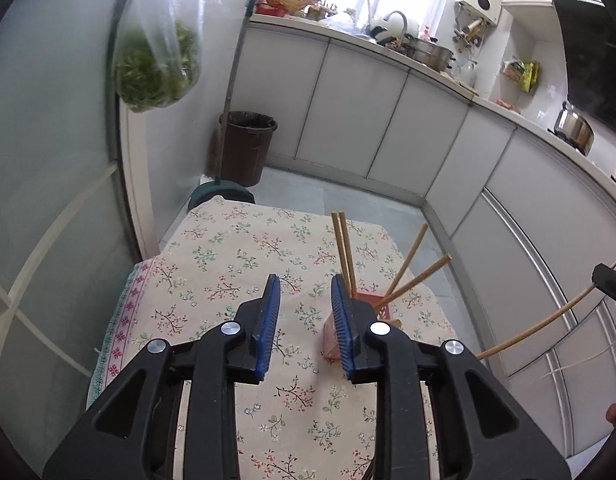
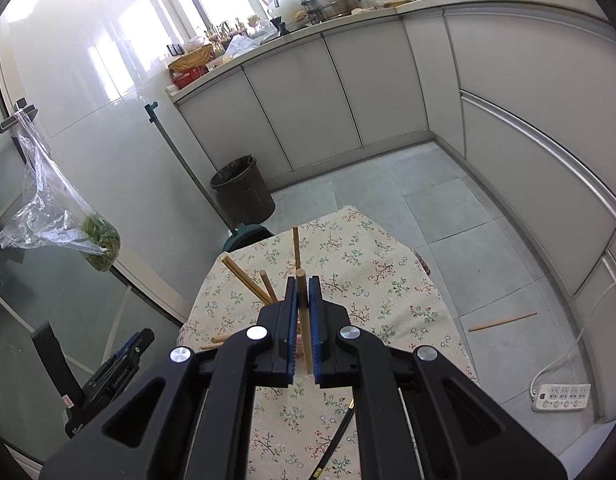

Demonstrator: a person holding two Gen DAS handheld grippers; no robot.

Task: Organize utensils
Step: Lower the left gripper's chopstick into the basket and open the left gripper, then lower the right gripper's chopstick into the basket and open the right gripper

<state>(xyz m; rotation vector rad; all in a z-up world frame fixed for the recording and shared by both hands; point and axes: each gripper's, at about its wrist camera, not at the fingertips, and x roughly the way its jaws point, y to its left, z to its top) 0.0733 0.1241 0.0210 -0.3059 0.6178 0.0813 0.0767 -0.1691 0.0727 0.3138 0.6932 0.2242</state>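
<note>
Chopstick (image 2: 304, 312), light, stiff, slick wood, sits clamped mid-shaft in right gripper (image 2: 304, 320) just above the red holder (image 1: 381, 307); left gripper (image 1: 306, 312) fingers apart beside holder, gripping nothing.

My left claw (image 1: 306, 316) hangs open over bare surface (image 1: 228, 264), with room ahead and to my left. To its right the holder (image 1: 371, 304) blocks the way, its chopsticks (image 1: 343, 248) fanning upward and outward. My right claw (image 2: 302, 320) pinches a chopstick (image 2: 304, 312) just above those sticks
</note>
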